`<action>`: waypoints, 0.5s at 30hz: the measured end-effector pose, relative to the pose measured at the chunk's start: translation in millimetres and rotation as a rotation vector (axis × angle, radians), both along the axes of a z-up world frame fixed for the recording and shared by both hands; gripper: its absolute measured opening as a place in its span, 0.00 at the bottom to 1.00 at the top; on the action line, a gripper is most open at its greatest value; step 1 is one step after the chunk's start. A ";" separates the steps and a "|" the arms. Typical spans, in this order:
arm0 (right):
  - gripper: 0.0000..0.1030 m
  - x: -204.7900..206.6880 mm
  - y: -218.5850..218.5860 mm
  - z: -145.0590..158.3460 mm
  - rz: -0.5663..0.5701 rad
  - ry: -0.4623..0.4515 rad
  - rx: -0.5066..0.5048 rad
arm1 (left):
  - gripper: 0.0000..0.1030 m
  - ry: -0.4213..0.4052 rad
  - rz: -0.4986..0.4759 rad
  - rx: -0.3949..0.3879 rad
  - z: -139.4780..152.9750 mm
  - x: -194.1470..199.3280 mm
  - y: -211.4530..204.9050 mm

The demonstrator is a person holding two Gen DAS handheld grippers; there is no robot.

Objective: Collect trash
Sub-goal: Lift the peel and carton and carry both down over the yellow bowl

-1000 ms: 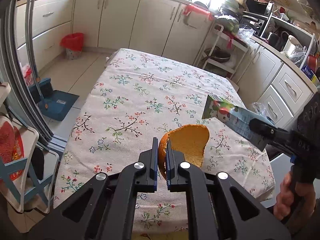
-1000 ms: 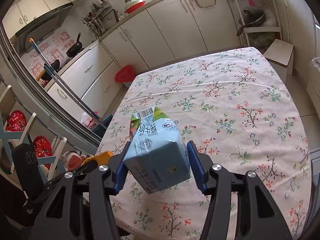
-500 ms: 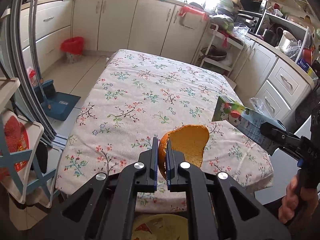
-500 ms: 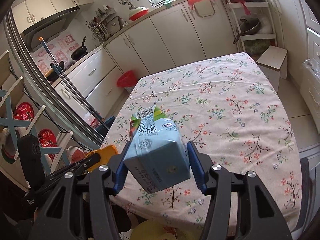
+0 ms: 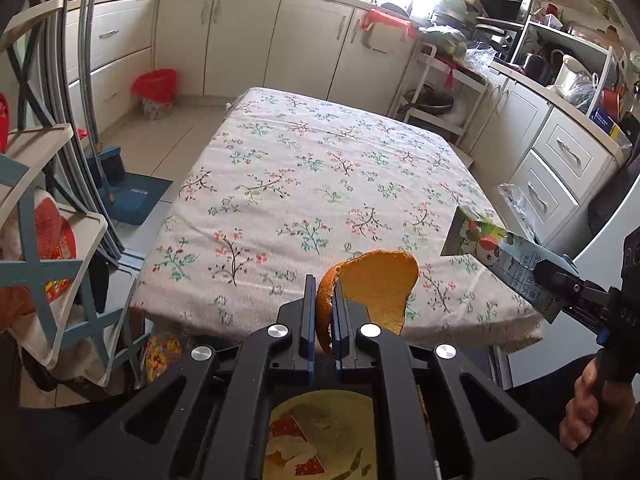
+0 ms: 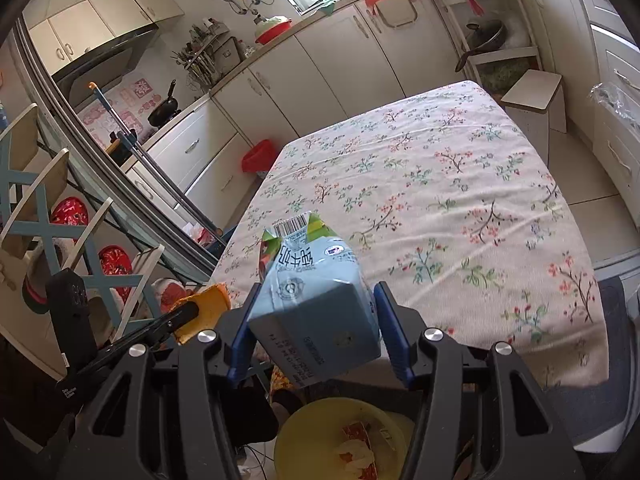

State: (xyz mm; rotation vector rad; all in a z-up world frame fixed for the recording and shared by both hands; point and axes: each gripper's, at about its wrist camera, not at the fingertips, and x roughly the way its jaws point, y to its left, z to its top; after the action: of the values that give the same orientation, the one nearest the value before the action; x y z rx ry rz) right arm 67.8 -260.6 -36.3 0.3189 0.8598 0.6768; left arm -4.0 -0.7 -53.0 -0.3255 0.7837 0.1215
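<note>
At the bottom of both frames we now see the yellow bin (image 6: 340, 432) with scraps already in it, right under our hands; a second ago only tablecloth showed there. So we have pulled back off the worktop (image 5: 320, 184) and are over the drop point, which we judge to be the last step before letting go.

Our left gripper (image 5: 322, 312) is clamped on the orange peel (image 5: 376, 284) at lower centre, the fingers pinched thin on its edge, the peel standing up above the bin. Our right gripper (image 6: 316, 328) is clamped on the milk carton (image 6: 316, 300), fingers pressed to its two sides, bottom end toward the camera. In the left view the carton sits at the right edge, off the corner of the worktop.

Farther out, the flowered worktop holds no trash that we can see. Beyond it, in the upper left, a red bin (image 5: 155, 90) stands by the cabinets (image 5: 240, 36).
</note>
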 end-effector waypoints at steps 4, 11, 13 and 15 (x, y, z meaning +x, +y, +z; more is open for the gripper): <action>0.53 -12.9 -2.3 -6.4 0.011 0.017 -0.001 | 0.06 0.001 -0.002 0.001 -0.7 -7.7 -2.5; 0.53 -34.3 -5.1 -14.2 0.028 0.038 0.000 | 0.06 0.004 -0.003 0.001 -2.9 -21.1 -6.0; 0.53 -39.6 -6.1 -16.0 0.031 0.043 -0.001 | 0.06 0.006 -0.004 0.002 -5.2 -28.9 -8.3; 0.53 -45.4 -6.5 -17.6 0.036 0.048 -0.001 | 0.06 0.010 -0.008 0.003 -7.0 -36.3 -11.3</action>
State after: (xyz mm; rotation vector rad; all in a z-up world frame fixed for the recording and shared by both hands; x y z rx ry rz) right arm 22.4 -267.1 -53.9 0.3202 0.9135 0.7041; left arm -40.3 -11.9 -60.0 -0.3191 0.7950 0.1170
